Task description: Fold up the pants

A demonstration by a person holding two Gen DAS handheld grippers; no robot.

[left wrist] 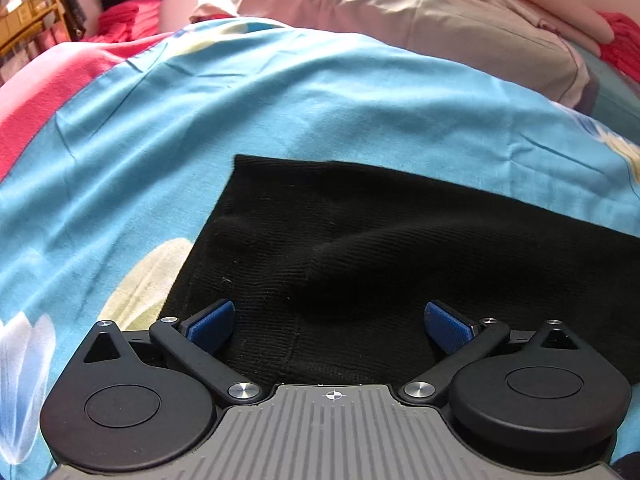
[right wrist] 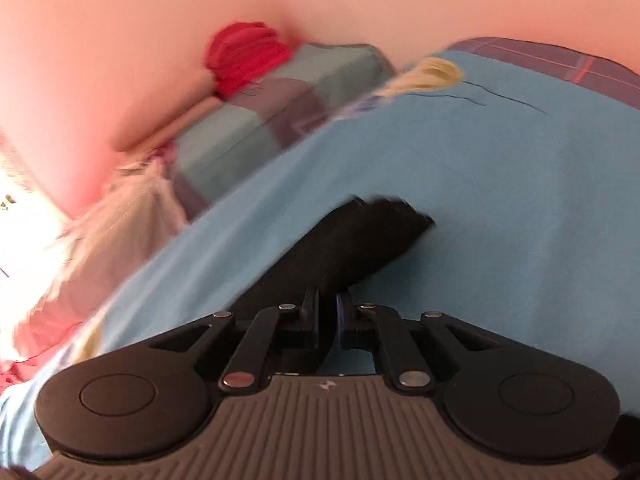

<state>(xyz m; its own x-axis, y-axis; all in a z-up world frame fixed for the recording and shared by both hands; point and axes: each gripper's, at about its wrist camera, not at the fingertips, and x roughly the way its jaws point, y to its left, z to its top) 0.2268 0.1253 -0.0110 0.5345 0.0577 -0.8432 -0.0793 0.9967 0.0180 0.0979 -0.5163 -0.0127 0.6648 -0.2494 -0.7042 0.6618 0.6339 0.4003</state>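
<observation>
Black knit pants (left wrist: pixel 360 248) lie flat on a blue floral bedsheet (left wrist: pixel 200 128). My left gripper (left wrist: pixel 328 320) is open just above their near edge, with its blue pads (left wrist: pixel 212 326) spread wide over the fabric. In the blurred right wrist view my right gripper (right wrist: pixel 328 308) is shut on a bunched end of the black pants (right wrist: pixel 352 240), which stick out ahead of the fingers, lifted over the blue sheet (right wrist: pixel 480 180).
Beige pillows (left wrist: pixel 420 28) lie at the head of the bed. Red cloth (right wrist: pixel 244 56) and a checked blanket (right wrist: pixel 256 120) sit by the pink wall. A pink blanket (left wrist: pixel 48 92) and wooden furniture (left wrist: pixel 28 16) are at far left.
</observation>
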